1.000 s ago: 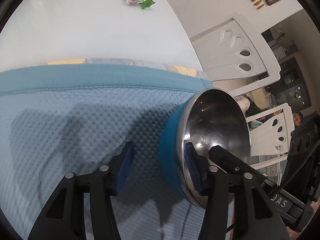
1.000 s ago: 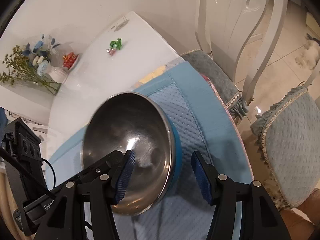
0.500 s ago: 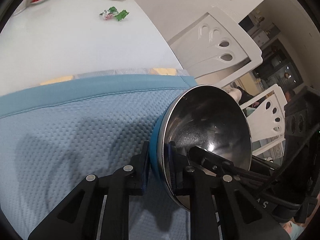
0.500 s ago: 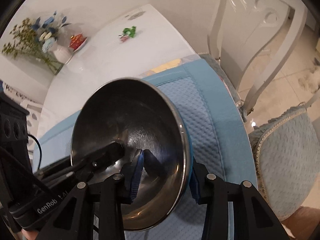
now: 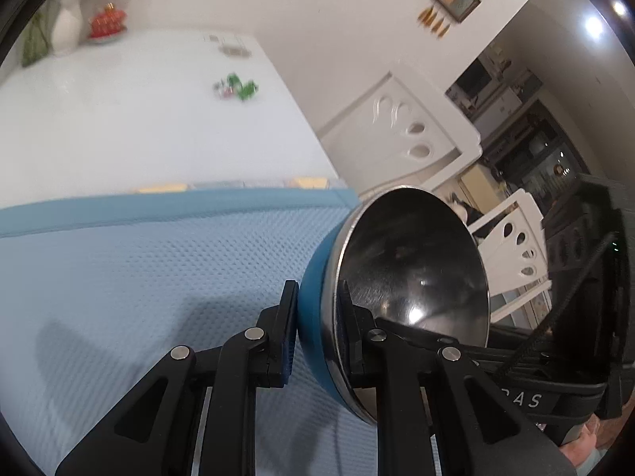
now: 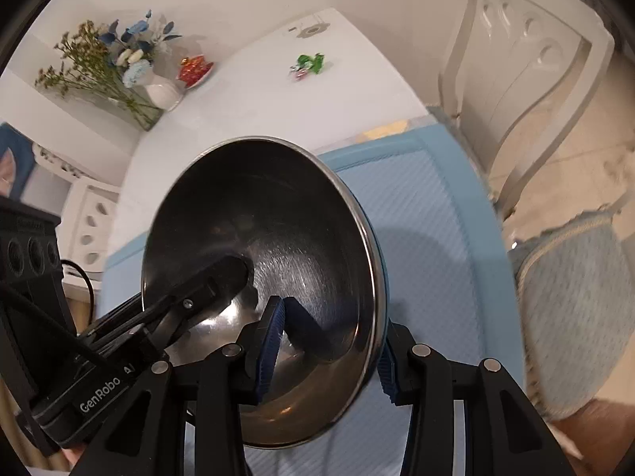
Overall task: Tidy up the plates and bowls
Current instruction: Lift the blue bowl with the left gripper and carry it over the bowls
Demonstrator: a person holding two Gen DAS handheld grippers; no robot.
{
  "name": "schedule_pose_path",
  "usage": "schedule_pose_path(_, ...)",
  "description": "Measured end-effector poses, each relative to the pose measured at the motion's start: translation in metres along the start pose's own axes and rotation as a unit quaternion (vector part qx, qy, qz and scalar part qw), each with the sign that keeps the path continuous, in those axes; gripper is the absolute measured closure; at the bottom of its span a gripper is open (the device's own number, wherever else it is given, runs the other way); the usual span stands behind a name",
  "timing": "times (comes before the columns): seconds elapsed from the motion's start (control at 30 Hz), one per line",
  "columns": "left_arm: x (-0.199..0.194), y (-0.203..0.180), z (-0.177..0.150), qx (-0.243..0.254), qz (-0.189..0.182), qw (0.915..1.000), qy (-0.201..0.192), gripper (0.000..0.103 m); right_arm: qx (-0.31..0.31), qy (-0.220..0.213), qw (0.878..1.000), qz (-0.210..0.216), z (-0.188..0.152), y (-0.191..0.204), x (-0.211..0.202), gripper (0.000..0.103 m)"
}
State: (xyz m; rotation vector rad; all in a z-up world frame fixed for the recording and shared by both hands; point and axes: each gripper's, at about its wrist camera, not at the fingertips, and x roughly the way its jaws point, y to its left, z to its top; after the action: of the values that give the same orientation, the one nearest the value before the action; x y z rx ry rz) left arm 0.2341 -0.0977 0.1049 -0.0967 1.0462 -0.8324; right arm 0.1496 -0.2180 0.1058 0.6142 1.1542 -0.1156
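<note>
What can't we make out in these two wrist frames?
- Bowl: its blue underside is hidden by its own steel interior in the right wrist view.
- Mat under the bowl: covered in both views.
- Green item on the table: blurred and too small to identify in the left wrist view.

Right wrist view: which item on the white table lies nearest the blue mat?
The green trinket; the red dish and the vase stand farther back, by the wall.

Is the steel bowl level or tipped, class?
Tipped. The bowl stands nearly on edge above the mat, its hollow facing sideways, rim clamped by the left gripper and right gripper.
</note>
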Motion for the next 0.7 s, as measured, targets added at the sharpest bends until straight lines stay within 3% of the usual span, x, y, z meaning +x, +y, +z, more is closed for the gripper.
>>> schedule_pose_path(0.3, -0.077, -0.033, -0.033, 0.012, 0.014, 0.999, -0.042, 0.089, -0.011, -0.012, 0.999, 0.031, -0.05, 0.036, -0.064, 0.061)
schedule_pose_path(0.7, -0.129, -0.064, -0.111, 0.003, 0.003, 0.9994, -0.035, 0.089, 0.004, -0.011, 0.999, 0.035, -0.143, 0.04, -0.114, 0.061)
